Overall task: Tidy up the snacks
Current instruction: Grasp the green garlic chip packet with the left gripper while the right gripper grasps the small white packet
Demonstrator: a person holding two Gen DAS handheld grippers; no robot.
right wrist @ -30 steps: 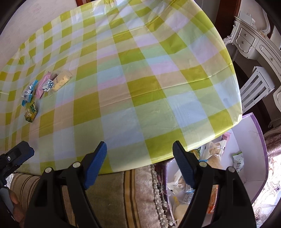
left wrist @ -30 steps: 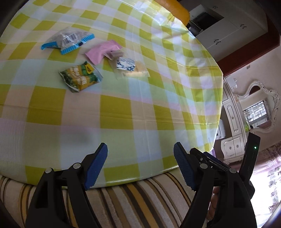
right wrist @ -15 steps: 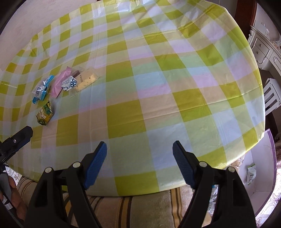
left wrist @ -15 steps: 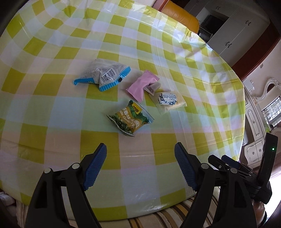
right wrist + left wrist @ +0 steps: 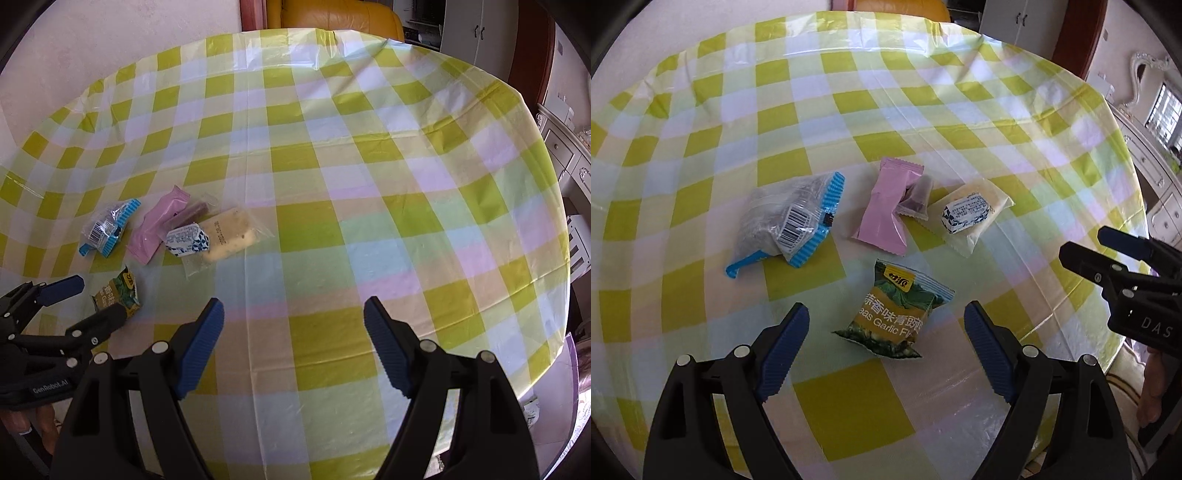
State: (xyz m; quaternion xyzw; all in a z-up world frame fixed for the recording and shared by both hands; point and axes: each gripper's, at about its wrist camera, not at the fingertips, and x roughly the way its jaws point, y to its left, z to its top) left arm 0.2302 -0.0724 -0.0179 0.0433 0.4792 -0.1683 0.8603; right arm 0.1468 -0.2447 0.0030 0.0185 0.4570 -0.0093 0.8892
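On the yellow-checked plastic tablecloth (image 5: pixel 886 110), the green foil garlic-pea packet (image 5: pixel 895 314) lies nearest the edge, between the left gripper's (image 5: pixel 886 328) wide-spread jaws, which have just been opening and do not touch it. Beyond the packet lie a pink wrapper (image 5: pixel 890 210), a clear blue-edged bag (image 5: pixel 786 221) and a pale biscuit pack (image 5: pixel 971 218); the right gripper (image 5: pixel 293 328) is also spread wide, holding nothing.

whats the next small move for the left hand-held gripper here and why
Probably ease the left hand-held gripper down and slightly forward onto the green garlic pea packet. Its jaws have just been opening, stand wide with nothing held, and that packet lies flat on the checked tablecloth between the fingertips, nearer than the other snacks.
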